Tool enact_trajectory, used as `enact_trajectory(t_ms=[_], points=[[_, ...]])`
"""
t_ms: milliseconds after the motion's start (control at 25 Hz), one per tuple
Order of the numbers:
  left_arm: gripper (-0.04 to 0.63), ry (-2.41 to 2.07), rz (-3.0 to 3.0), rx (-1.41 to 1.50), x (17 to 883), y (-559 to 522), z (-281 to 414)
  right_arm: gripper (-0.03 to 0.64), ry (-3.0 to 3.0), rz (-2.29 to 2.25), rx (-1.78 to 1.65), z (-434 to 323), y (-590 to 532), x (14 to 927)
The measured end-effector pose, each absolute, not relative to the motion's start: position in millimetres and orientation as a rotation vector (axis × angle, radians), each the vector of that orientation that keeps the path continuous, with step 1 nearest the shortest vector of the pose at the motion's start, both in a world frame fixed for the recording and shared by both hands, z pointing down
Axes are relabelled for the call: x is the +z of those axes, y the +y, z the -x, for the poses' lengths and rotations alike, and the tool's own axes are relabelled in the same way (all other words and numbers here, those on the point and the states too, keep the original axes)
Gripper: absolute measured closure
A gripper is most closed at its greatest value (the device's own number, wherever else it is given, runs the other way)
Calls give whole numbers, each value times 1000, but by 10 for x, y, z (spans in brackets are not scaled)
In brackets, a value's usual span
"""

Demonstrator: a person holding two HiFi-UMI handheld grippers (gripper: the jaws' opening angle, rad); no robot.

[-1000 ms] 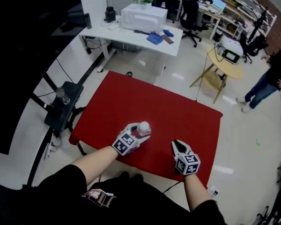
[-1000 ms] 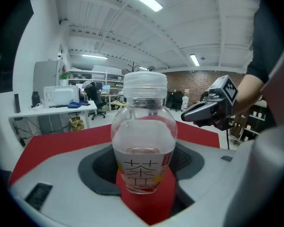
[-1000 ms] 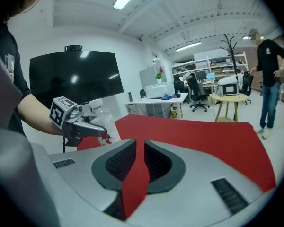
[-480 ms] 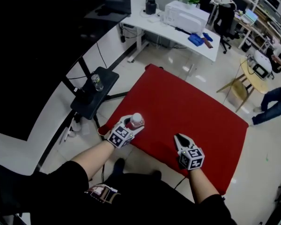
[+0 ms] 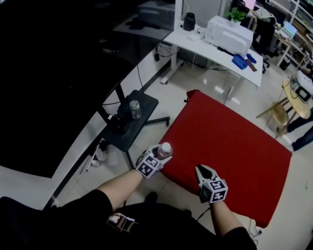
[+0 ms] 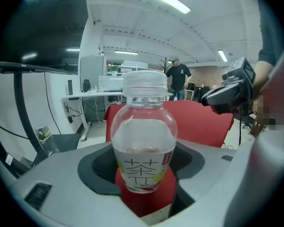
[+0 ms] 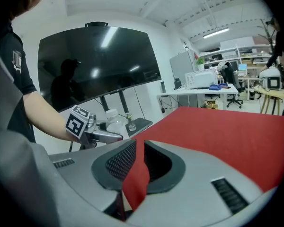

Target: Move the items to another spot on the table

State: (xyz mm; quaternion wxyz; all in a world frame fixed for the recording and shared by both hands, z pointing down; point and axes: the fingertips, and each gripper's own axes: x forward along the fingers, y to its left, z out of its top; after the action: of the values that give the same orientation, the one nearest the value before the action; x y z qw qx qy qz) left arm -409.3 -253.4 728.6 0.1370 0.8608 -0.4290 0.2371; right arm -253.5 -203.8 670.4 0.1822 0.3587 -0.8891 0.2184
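Glossy white office floor surrounds the red table (image 5: pixel 235 145), and you stand at its near end with a gripper in each hand. Your left gripper (image 5: pixel 157 157) clamps a clear plastic tea bottle (image 6: pixel 143 141) with a white cap, the jaws pressing on its labelled lower body from both sides. The bottle is upright at the table's near-left corner. Whether its base touches the red surface cannot be told.

Your right gripper (image 7: pixel 139 145) is over the table's near edge, to the right of the bottle and apart from it. Its jaws are drawn narrow, with only a thin slit of red tabletop showing between the pads and nothing held.

Left of the table stands a black stand (image 5: pixel 146 104) with a small clear container (image 5: pixel 135 109) on top. A large dark screen (image 5: pixel 52 61) fills the wall further left. Beyond the table's far end, a white desk (image 5: pixel 198 45) carries a white machine (image 5: pixel 228 34). A person in dark clothes (image 6: pixel 178 77) stands in the distance past the table.
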Motion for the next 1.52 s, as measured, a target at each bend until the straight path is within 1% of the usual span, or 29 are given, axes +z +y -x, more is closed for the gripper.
enact_trajectory(t_ms=[120, 280, 320, 360, 440, 560, 680, 760, 800, 840, 880, 960, 1000, 1040, 1080, 1120, 1200, 1240, 1360, 1480, 1520], points=[[311, -1243, -2516, 694, 7271, -2559, 4132, 569, -2511, -983, 613, 2584, -2021, 6661], [288, -1247, -2441, 736, 7466, -2522, 4140, 569, -2495, -956, 612, 2417, -1992, 6721], [276, -1240, -2426, 747, 7510, -2504, 4137, 569, -2493, -950, 612, 2365, -2000, 6751], [225, -1231, -2419, 736, 7507, -2479, 4127, 569, -2494, -945, 604, 2309, -2009, 6776], [187, -1237, -2393, 688, 7475, -2407, 4145, 569, -2504, -944, 584, 2222, -2001, 6702], [179, -1269, -2332, 642, 7477, -2189, 4265, 569, -2514, -962, 546, 2063, -1978, 6561], [181, -1245, -2259, 580, 7450, -1709, 4296, 569, -2502, -1004, 554, 1816, -1934, 6491], [198, -1139, -2270, 539, 7352, -1280, 4074, 569, -2496, -1038, 580, 1588, -1885, 6463], [225, -1078, -2295, 523, 7264, -1100, 3906, 569, -2495, -1055, 594, 1453, -1855, 6462], [271, -1023, -2325, 503, 7151, -968, 3714, 569, -2495, -1072, 604, 1308, -1819, 6454], [273, -976, -2358, 474, 7018, -888, 3503, 569, -2494, -1090, 612, 1169, -1768, 6403], [334, -912, -2425, 396, 6714, -851, 3022, 569, -2494, -1120, 614, 888, -1625, 6198], [348, -885, -2459, 350, 6551, -865, 2749, 569, -2499, -1135, 606, 715, -1548, 6115], [381, -853, -2495, 302, 6385, -884, 2459, 569, -2505, -1148, 597, 528, -1467, 6051], [400, -814, -2529, 252, 6215, -902, 2157, 569, -2508, -1154, 587, 350, -1378, 5978], [406, -771, -2558, 200, 6045, -921, 1854, 569, -2503, -1152, 572, 194, -1285, 5885], [549, -689, -2592, 113, 5748, -951, 1303, 569, -2488, -1151, 537, -87, -1106, 5730], [595, -646, -2604, 86, 5625, -947, 1065, 571, -2487, -1157, 529, -213, -1024, 5690], [595, -491, -2654, 76, 5318, -852, 501, 582, -2512, -1205, 565, -506, -832, 5556], [595, -390, -2710, 137, 5125, -805, 181, 615, -2529, -1288, 615, -690, -742, 5305], [595, -374, -2723, 160, 5080, -801, 105, 615, -2528, -1310, 612, -758, -725, 5263]])
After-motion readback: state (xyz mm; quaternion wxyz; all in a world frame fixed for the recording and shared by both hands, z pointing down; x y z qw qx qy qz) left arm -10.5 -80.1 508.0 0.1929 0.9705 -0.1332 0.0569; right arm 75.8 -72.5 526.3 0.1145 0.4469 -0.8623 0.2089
